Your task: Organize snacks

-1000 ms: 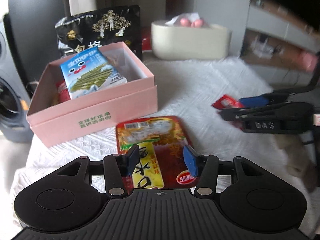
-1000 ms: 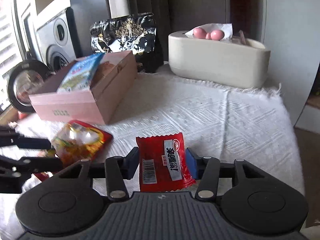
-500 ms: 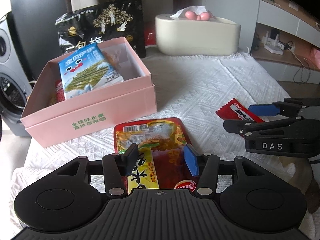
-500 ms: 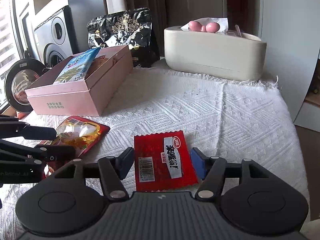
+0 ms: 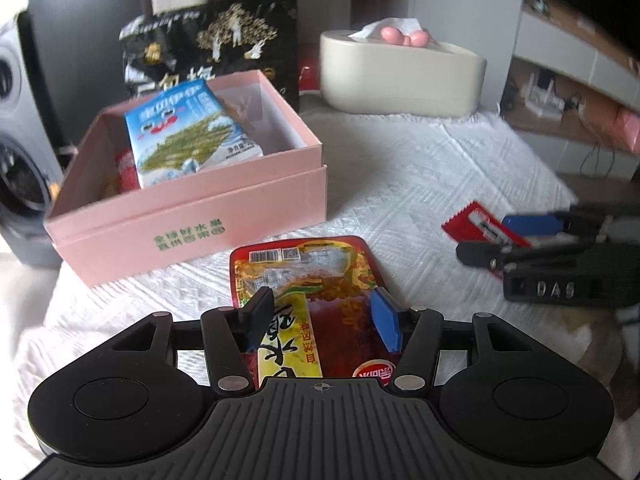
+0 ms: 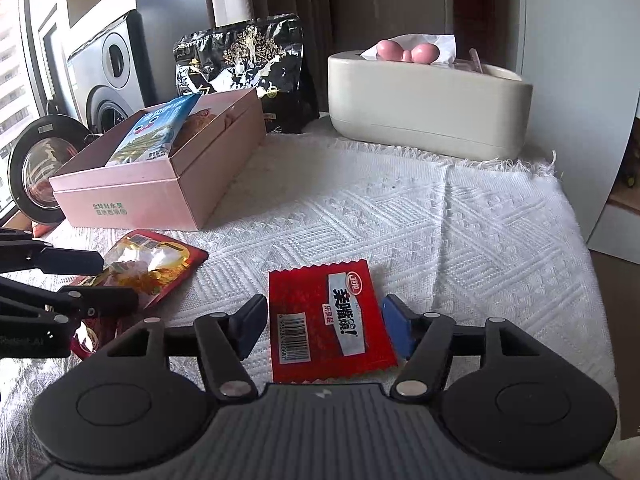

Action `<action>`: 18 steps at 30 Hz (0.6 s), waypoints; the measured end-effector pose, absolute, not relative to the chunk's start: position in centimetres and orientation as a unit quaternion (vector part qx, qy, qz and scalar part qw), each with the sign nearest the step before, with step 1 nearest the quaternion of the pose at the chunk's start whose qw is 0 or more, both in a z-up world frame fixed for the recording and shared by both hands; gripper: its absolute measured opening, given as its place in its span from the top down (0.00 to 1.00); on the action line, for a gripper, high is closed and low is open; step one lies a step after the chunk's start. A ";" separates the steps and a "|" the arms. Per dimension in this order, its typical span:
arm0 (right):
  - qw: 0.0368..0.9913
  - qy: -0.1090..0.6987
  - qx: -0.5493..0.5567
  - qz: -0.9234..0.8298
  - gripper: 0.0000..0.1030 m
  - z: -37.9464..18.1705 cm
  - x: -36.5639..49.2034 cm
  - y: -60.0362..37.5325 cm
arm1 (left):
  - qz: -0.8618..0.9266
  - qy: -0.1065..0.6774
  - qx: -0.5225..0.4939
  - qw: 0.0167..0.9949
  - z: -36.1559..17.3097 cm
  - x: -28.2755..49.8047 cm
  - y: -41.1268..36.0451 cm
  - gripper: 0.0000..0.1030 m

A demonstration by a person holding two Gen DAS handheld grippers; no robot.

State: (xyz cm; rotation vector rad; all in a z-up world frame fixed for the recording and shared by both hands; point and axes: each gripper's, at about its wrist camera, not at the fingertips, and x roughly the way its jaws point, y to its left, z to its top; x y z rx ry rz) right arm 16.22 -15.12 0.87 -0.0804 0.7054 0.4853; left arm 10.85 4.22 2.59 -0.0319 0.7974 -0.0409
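A red and yellow snack pack (image 5: pixel 308 280) lies flat on the white cloth, with my open left gripper (image 5: pixel 322 320) straddling its near half. A small red snack packet (image 6: pixel 328 320) lies flat between the fingers of my open right gripper (image 6: pixel 324 330). It also shows in the left wrist view (image 5: pixel 476 226) beside the right gripper. An open pink box (image 5: pixel 192 216) stands behind the red and yellow pack and holds a blue and white carton (image 5: pixel 188 132) and other snacks. The box also shows in the right wrist view (image 6: pixel 160 192).
A black snack bag (image 5: pixel 212 44) stands behind the box. A cream tissue holder (image 5: pixel 400 76) with pink balls sits at the back right. The white cloth (image 6: pixel 400 216) covers the table, whose right edge drops off. A washing machine (image 6: pixel 108 76) stands to the left.
The right gripper's fingers opened wider around the red packet, which now lies flat on the cloth. The left gripper shifted slightly over the red and yellow pack and stayed open.
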 end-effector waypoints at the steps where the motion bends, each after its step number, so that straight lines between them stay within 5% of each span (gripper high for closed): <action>1: 0.909 0.342 -0.039 0.235 0.38 0.9 16.2 -15.1 | -0.024 0.389 -0.030 0.920 2.6 10.9 4.6 0.42; 12: 0.909 0.342 -0.038 0.235 0.36 0.8 16.2 -15.1 | -0.022 0.379 0.026 0.925 2.4 10.1 4.4 0.34; 18: 0.909 0.342 -0.036 0.237 0.36 0.8 16.2 -15.1 | -0.004 0.380 0.012 0.925 1.0 11.2 5.9 0.03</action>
